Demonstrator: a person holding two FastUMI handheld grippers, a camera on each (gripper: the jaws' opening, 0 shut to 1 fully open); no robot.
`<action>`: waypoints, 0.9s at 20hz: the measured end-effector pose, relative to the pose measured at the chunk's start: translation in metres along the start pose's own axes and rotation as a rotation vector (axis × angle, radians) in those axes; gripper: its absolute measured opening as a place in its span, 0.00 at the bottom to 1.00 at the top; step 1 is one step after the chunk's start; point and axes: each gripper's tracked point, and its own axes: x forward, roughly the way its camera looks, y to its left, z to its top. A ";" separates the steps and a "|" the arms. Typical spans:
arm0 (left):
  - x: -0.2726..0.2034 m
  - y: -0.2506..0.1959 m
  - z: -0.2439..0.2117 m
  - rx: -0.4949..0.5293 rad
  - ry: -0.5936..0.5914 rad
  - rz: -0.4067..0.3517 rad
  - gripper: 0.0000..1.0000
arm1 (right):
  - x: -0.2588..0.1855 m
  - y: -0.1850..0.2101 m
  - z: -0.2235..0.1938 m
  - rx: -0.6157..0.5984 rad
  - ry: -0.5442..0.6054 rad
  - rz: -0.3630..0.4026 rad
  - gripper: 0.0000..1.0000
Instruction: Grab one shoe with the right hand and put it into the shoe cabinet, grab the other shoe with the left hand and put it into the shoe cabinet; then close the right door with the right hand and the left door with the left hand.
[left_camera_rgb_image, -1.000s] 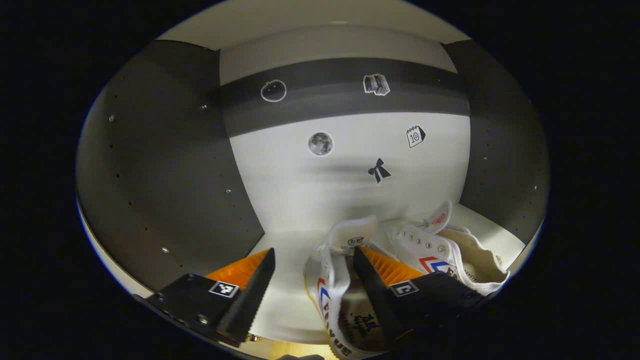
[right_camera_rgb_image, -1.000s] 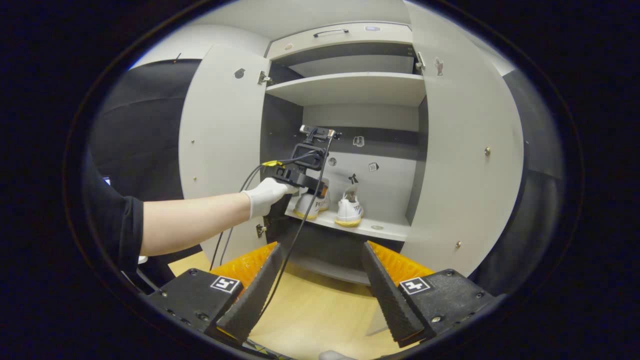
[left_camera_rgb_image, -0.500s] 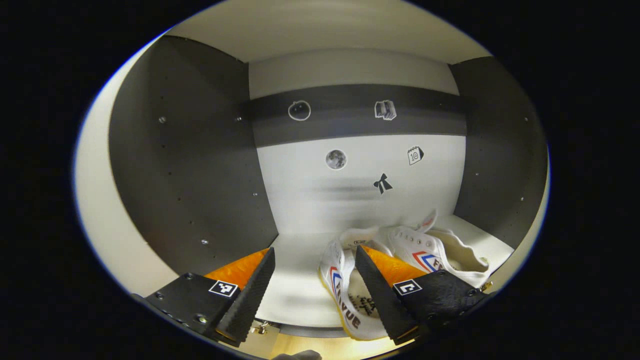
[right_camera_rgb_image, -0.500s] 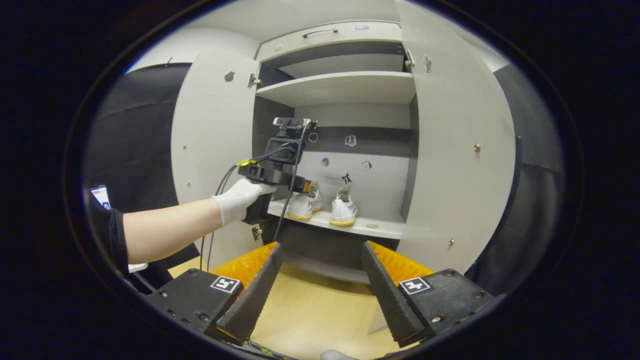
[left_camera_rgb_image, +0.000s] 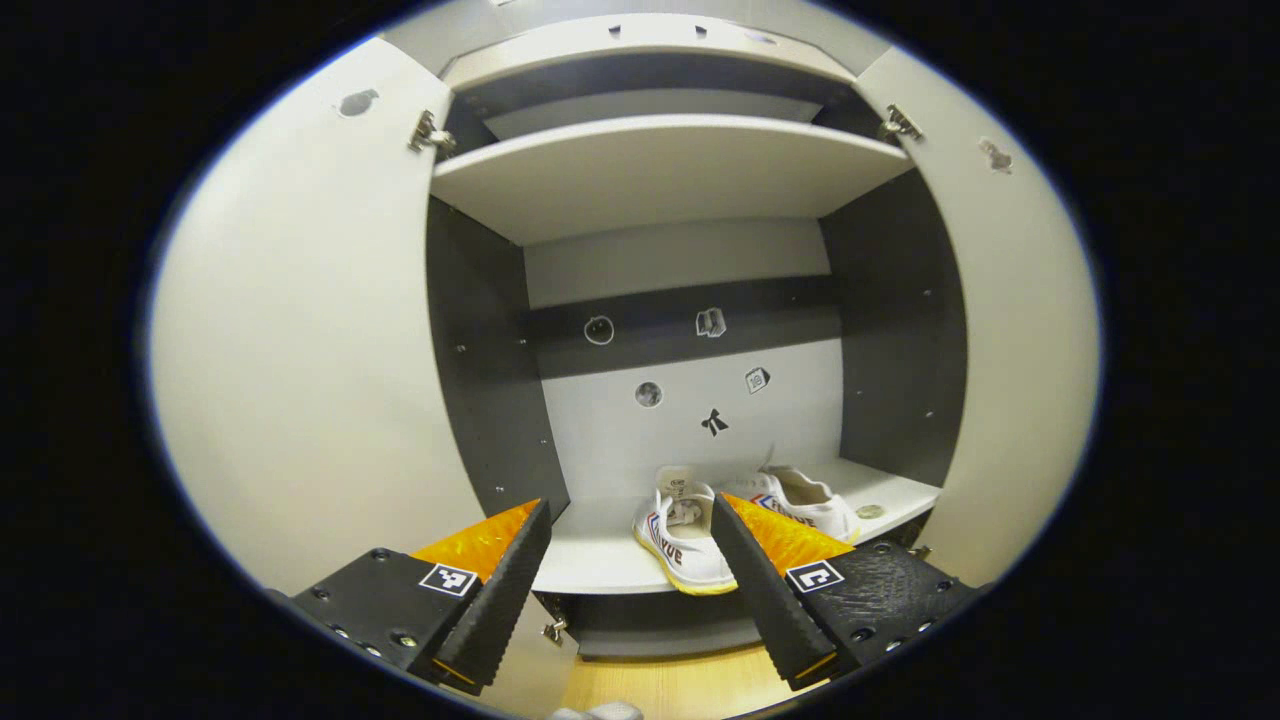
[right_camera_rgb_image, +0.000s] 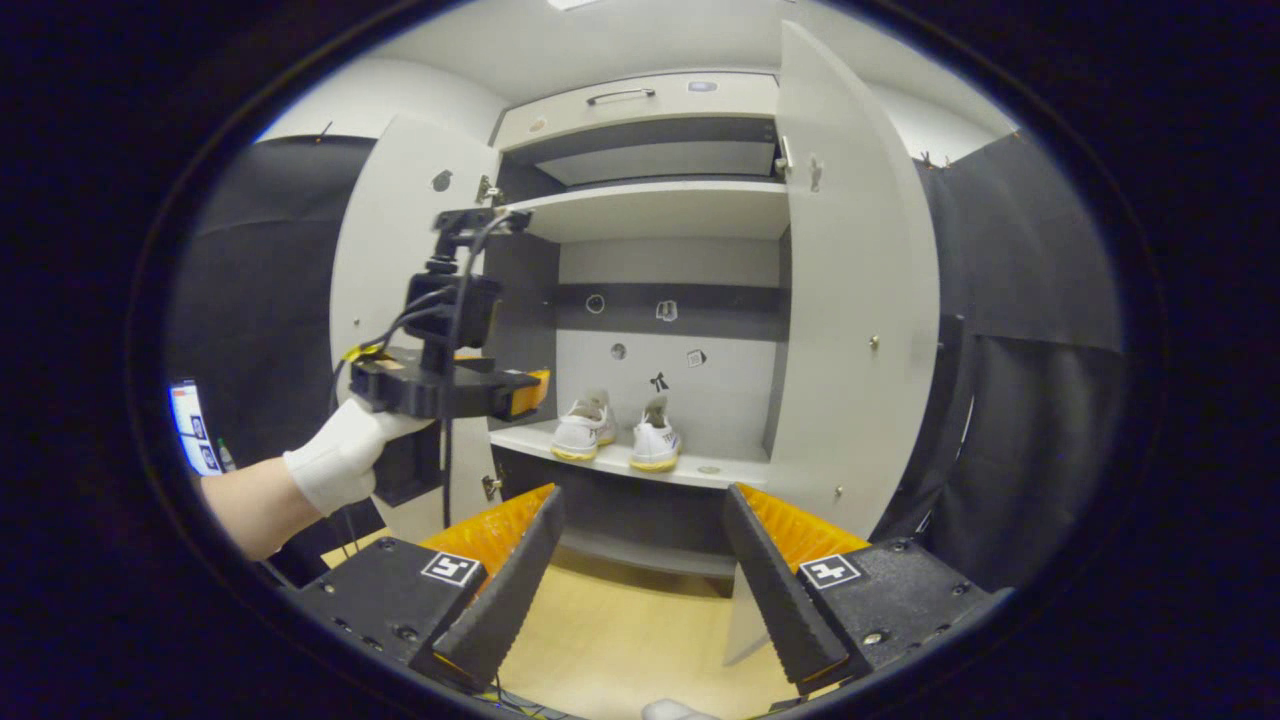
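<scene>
Both shoes (right_camera_rgb_image: 615, 435) in shoe cabinet (right_camera_rgb_image: 660, 205), side by side on lower shelf (left_camera_rgb_image: 600, 555), heels out; placing looks done. Left: close right door (right_camera_rgb_image: 850, 330), then left door (right_camera_rgb_image: 385, 300), both wide open. Left tool (left_camera_rgb_image: 625, 585) and right tool (right_camera_rgb_image: 640, 570) spread wide, empty. Shoes: white canvas, yellowish rubber soles. Doors flat, matte pale panels; inner walls dark.

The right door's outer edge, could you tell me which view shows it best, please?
The right gripper view: the right door stands open, seen top to bottom with its free edge. The left gripper view shows the door's inner face, curved at the margin.
</scene>
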 end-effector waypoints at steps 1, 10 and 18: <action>-0.020 0.004 0.002 -0.004 -0.012 -0.004 0.96 | -0.006 0.000 0.001 0.005 -0.004 -0.011 1.00; -0.175 0.035 -0.018 -0.047 -0.043 0.007 0.96 | -0.067 0.010 0.009 0.017 -0.060 -0.113 1.00; -0.272 0.057 -0.060 -0.016 -0.023 0.066 0.96 | -0.111 -0.004 -0.027 0.066 -0.014 -0.194 1.00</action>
